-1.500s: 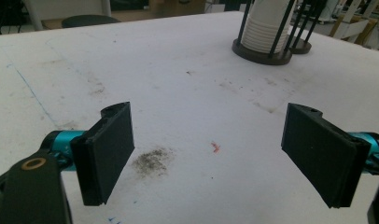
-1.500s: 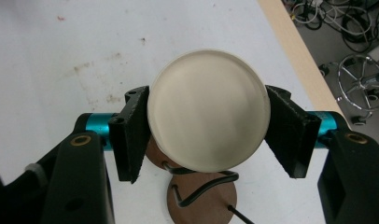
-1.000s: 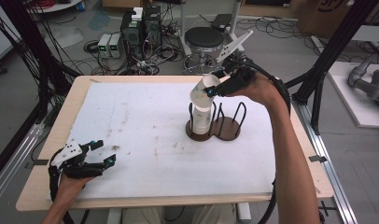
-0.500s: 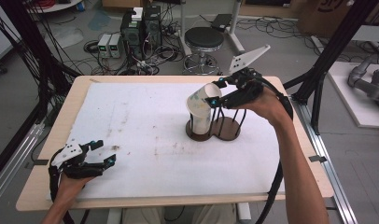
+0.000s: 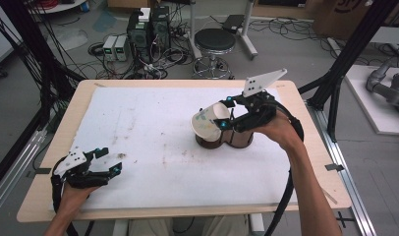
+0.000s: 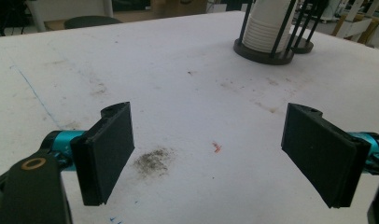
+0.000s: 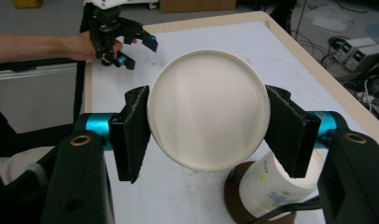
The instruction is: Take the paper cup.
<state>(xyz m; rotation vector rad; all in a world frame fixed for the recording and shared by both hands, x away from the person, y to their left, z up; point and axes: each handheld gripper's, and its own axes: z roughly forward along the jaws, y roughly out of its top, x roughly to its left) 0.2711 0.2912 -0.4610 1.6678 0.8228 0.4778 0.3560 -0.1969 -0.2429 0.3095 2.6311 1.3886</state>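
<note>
My right gripper is shut on a white paper cup with a faint printed pattern. The cup is tipped on its side above the dark two-ring cup rack. In the right gripper view the cup's round base faces the camera between both pads, and a stack of cups stands in the rack below. My left gripper rests open near the table's front left, with nothing between its fingers. From there the cup stack stands far ahead.
A white mat covers the wooden table; it bears a dark smudge and small stains. A stool, electronics and cables lie on the floor beyond the far edge.
My right gripper has tipped the cup from near upright onto its side and brought it down and forward over the rack. The left gripper has stayed in place.
</note>
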